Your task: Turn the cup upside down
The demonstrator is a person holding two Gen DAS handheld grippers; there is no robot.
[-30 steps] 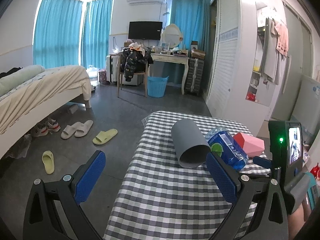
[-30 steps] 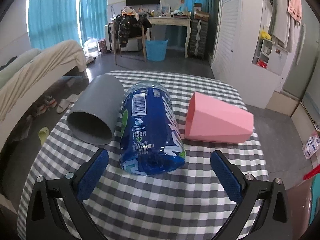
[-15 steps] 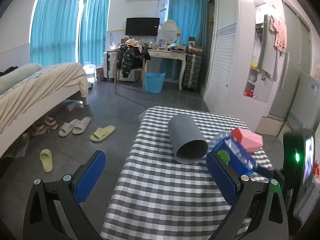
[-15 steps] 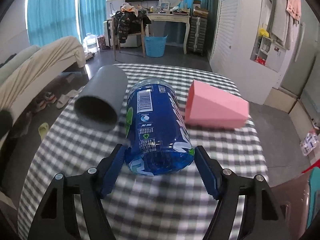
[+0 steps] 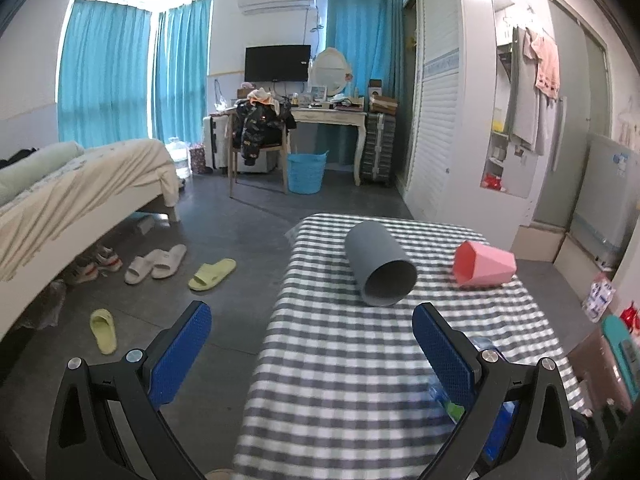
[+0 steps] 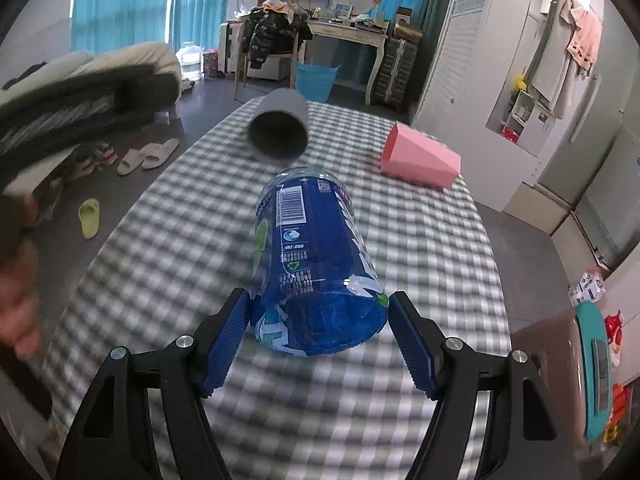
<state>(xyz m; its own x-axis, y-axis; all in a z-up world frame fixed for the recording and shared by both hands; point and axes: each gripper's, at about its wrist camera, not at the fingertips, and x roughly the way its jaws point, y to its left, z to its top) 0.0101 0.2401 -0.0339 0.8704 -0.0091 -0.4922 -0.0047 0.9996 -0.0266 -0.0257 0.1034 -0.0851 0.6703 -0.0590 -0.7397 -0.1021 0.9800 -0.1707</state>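
Lifted off the checked table (image 6: 168,216) since a second ago, now clamped at its near end between the blue pads (image 6: 224,340) of the right gripper (image 6: 318,338): blue-labelled cup (image 6: 312,264), lying on its side, barcode up. Closed from a wide spread to a firm pinch on it within that second.

Left wrist view: left gripper (image 5: 312,354) pulled back and raised, pads spread wide with nothing between them, hovering over the near edge of the table. Grey cup (image 5: 380,268) on its side mid-table, mouth toward the camera. Pink faceted cup (image 5: 484,268) also on its side, well to the right of the grey one. Only a blurred sliver of the blue-labelled cup low behind the right pad.

Right wrist view: blue-labelled cup held nearer than the grey cup (image 6: 280,128) and pink faceted cup (image 6: 420,160). Blurred hand (image 6: 16,300) at the left edge.
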